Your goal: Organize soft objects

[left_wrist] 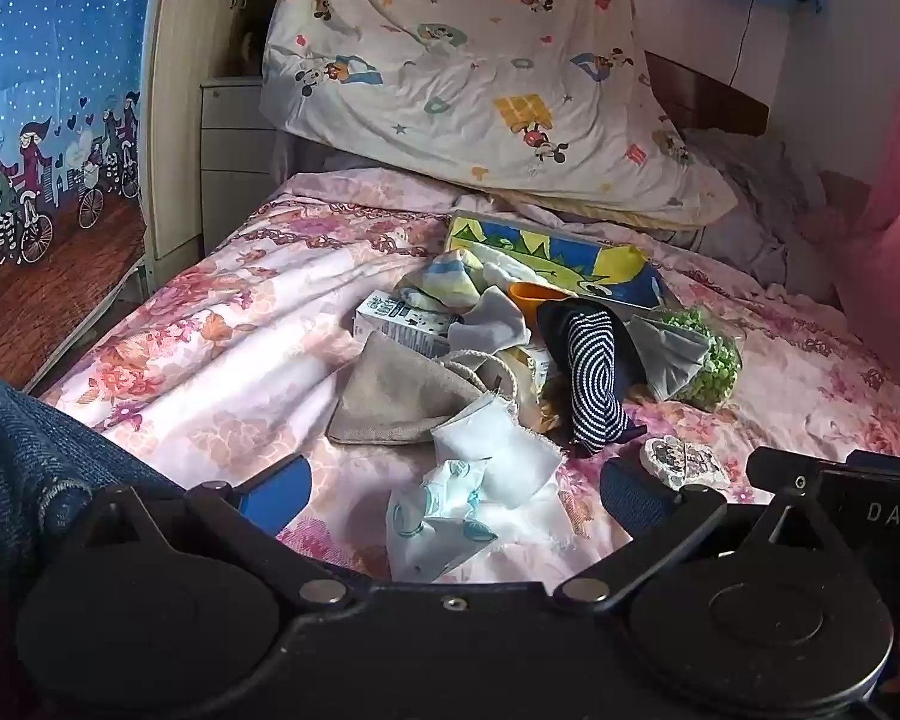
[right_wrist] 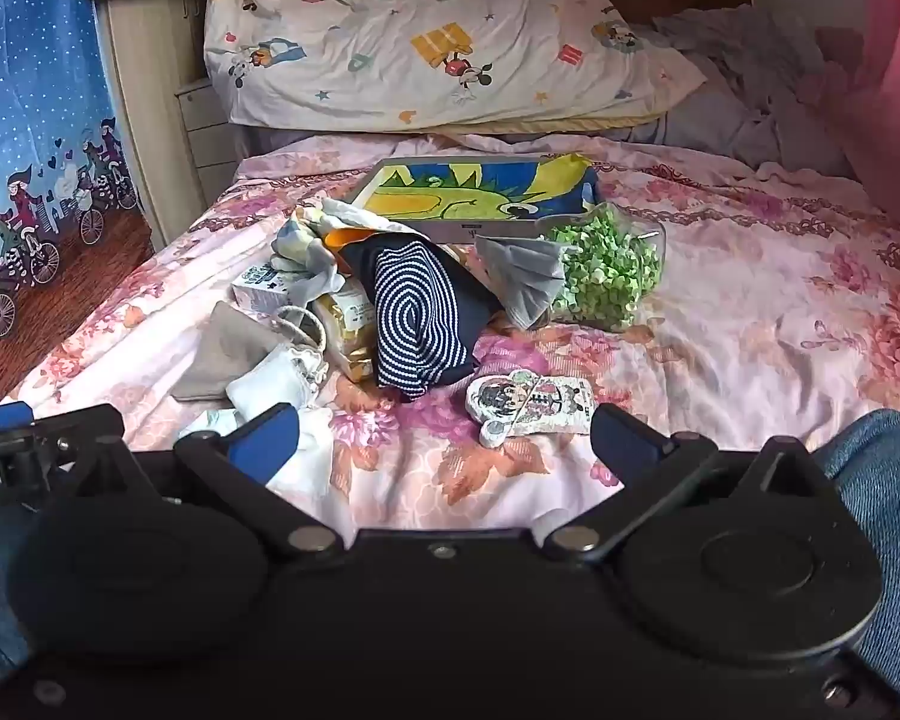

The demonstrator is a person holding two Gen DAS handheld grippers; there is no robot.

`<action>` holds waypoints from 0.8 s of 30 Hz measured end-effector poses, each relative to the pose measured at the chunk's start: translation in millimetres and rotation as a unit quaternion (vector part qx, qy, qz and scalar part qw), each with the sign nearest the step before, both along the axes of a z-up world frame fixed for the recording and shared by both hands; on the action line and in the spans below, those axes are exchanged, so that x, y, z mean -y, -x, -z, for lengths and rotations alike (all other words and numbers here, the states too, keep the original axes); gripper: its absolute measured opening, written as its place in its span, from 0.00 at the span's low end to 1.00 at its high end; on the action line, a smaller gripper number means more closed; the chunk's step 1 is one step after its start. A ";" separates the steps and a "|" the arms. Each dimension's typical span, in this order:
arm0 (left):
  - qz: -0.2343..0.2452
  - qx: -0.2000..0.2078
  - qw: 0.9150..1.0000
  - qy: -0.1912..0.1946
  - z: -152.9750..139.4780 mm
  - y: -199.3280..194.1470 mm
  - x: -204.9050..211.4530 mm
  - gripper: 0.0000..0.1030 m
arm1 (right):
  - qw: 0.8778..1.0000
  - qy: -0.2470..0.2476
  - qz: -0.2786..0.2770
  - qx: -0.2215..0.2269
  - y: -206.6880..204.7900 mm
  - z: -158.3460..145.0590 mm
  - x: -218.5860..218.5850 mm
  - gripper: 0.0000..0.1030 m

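Left gripper: jaws apart, empty, over white cloth on floral bedsheet. Right gripper: jaws apart, empty; neighbouring housing reads "DAS". Cartoon sticker card just ahead. Beyond: striped sock in clutter pile, mid-bed.

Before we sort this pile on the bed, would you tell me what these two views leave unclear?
- Gold packet: mostly buried in both views under the striped sock and cord.
- Orange item: only a rim shows in the left wrist view, under cloths.
- Small white carton: print too small to read.
- Patterned cloth: near edge hidden by the left gripper body.
- Box contents: not visible; only its printed face shows.
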State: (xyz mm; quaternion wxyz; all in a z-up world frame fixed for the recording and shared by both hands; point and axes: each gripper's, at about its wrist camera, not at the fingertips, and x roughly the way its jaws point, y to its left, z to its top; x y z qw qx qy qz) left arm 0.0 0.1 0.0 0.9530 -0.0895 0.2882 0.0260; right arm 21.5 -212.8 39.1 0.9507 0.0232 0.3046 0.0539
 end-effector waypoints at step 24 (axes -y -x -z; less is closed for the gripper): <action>0.000 -0.002 1.000 -0.001 0.0 -0.1 0.0 0.99 | 1.000 0.001 0.001 -0.003 -0.2 0.2 -0.3 0.99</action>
